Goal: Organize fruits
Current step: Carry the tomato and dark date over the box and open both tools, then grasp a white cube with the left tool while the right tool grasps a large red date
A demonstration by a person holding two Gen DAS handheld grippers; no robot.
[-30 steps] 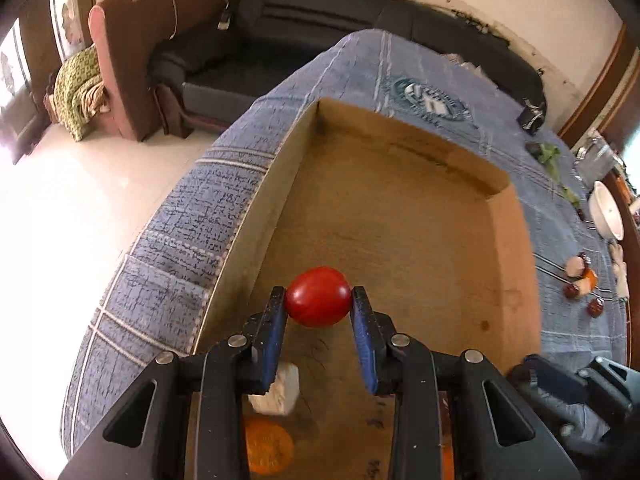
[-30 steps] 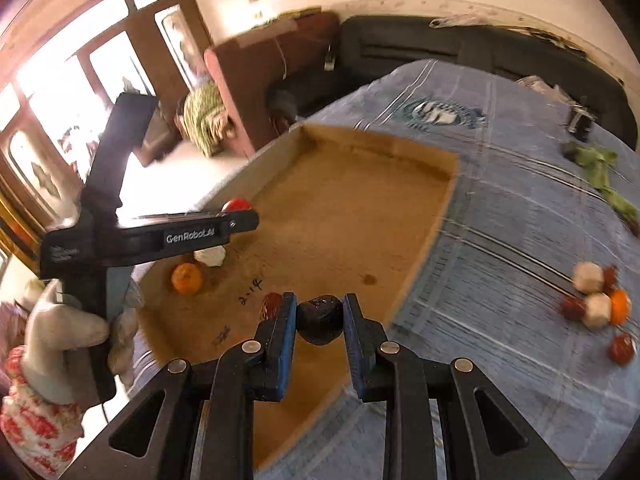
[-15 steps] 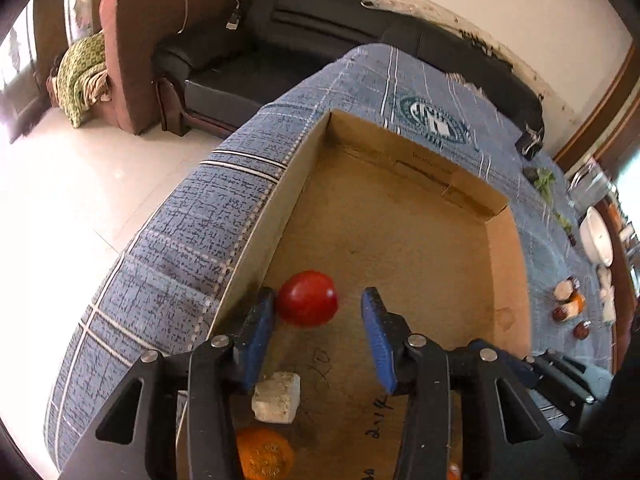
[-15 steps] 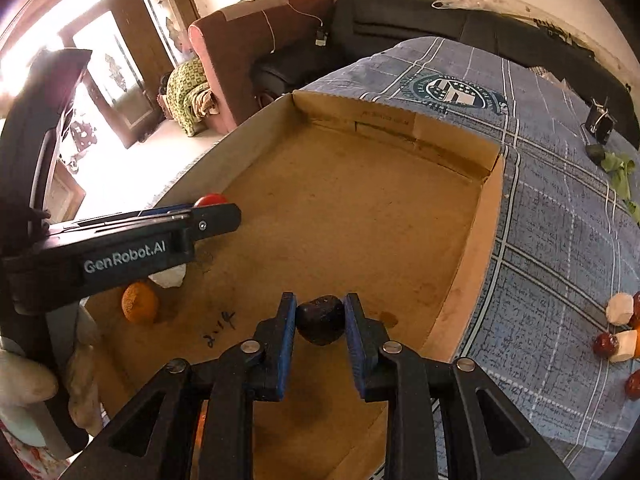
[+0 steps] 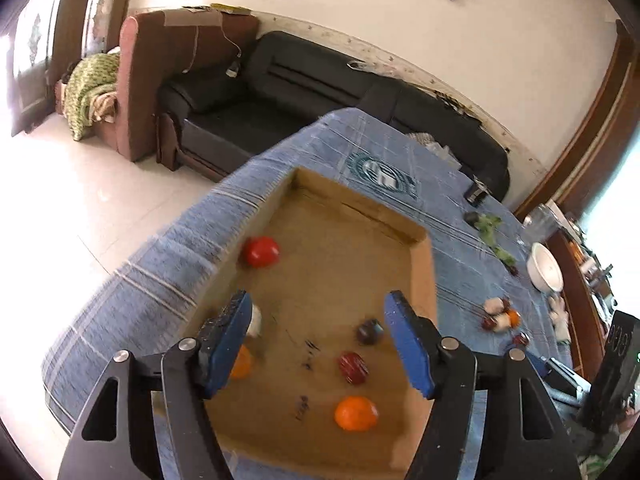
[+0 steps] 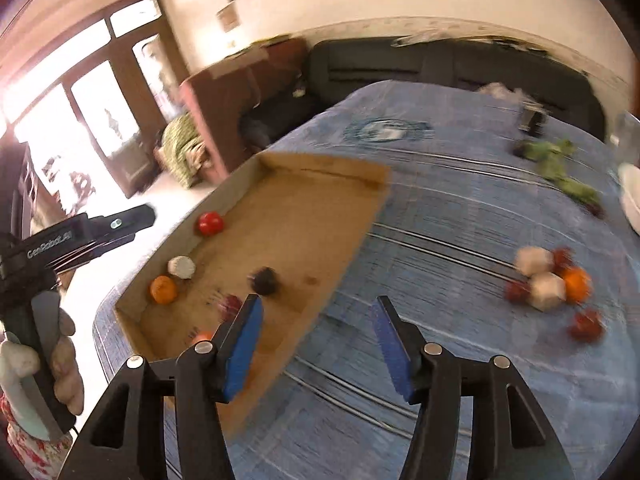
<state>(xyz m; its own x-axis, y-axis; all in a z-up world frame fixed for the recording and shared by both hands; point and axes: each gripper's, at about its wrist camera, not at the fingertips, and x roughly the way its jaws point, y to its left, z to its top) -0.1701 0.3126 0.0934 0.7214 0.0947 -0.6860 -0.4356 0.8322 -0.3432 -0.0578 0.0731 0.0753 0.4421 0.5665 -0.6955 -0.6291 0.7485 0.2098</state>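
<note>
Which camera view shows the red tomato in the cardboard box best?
The left wrist view: the tomato sits large and unobstructed against the box wall. The right wrist view shows it smaller, farther off, slightly blurred.

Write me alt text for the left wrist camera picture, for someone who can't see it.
The open left gripper hangs empty above a shallow cardboard tray on a blue checked tablecloth. In the tray lie a red tomato, two oranges, a white chunk and two dark fruits; more fruit waits on the cloth to the right.
</note>
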